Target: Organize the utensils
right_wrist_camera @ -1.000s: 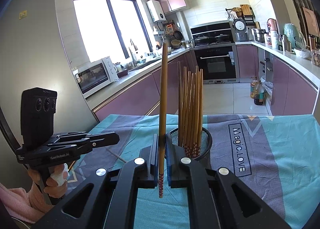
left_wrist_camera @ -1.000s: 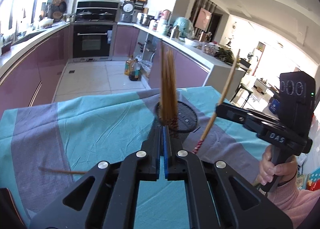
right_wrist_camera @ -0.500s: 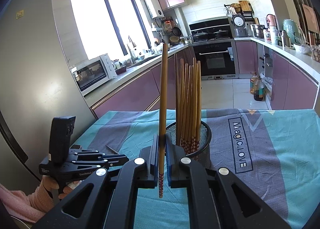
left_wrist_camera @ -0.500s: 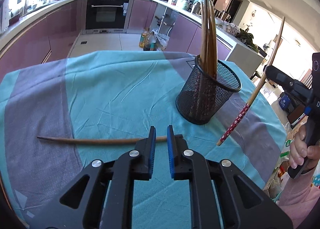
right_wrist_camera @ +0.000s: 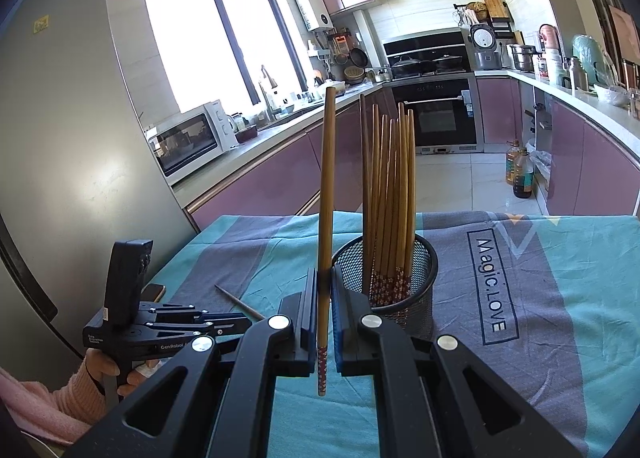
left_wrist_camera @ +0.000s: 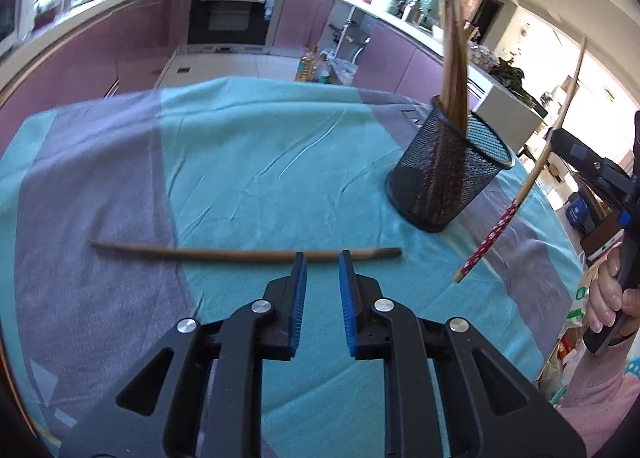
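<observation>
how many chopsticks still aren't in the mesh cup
2: one chopstick lies flat on the tablecloth just ahead of the left gripper; the other stands upright, clamped in the right gripper.

Loose chopstick (left_wrist_camera: 240,256) flat on cloth; others upright in mesh cup (left_wrist_camera: 448,177).

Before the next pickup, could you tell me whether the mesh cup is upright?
Upright: the mesh cup stands on its base, chopsticks rising from it.

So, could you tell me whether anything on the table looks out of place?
Yes: one chopstick lies flat on the cloth, apart from the mesh holder where the others stand upright.
</observation>
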The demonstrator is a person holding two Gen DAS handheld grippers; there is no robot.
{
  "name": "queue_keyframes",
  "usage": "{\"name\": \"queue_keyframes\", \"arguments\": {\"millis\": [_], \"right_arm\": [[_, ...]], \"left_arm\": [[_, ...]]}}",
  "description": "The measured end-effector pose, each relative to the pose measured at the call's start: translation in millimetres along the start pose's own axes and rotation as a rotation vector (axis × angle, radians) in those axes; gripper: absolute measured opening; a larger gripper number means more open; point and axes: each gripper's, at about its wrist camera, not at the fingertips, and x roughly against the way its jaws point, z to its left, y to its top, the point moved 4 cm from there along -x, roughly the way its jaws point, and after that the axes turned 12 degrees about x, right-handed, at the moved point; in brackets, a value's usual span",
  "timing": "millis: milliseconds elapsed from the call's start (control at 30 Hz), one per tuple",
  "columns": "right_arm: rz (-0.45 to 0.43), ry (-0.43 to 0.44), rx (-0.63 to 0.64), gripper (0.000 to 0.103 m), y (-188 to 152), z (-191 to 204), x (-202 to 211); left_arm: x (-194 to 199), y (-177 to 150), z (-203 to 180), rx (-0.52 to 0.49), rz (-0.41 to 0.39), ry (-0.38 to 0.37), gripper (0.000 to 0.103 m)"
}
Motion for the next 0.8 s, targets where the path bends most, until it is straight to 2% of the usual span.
{"name": "queue_keyframes", "arguments": {"millis": [167, 333, 633, 700, 800], "right_arm": [[0.0, -0.002, -0.003, 0.006, -1, -1, -2], [0.009, -0.001, -0.005, 0.006, -4, -1, -4], [0.015, 0.02, -0.004, 0.006, -4, 2, -11], [0.015, 0.023, -0.005, 0.006, -5, 3, -13], [0.013, 0.028, -0.004, 0.006, -5, 5, -16]], "left_arm": [[-27, 13, -30, -0.094, 0.032, -0.02, 0.018], [-60, 9, -37, -0.125, 0.136, -0.012, 0.018], [-39, -16, -34, -0.161, 0.193, -0.114, 0.018], [-32, -22, -29, -0.166, 0.191, -0.101, 0.018], [-16, -29, -18, -0.139, 0.163, -0.121, 0.018]]}}
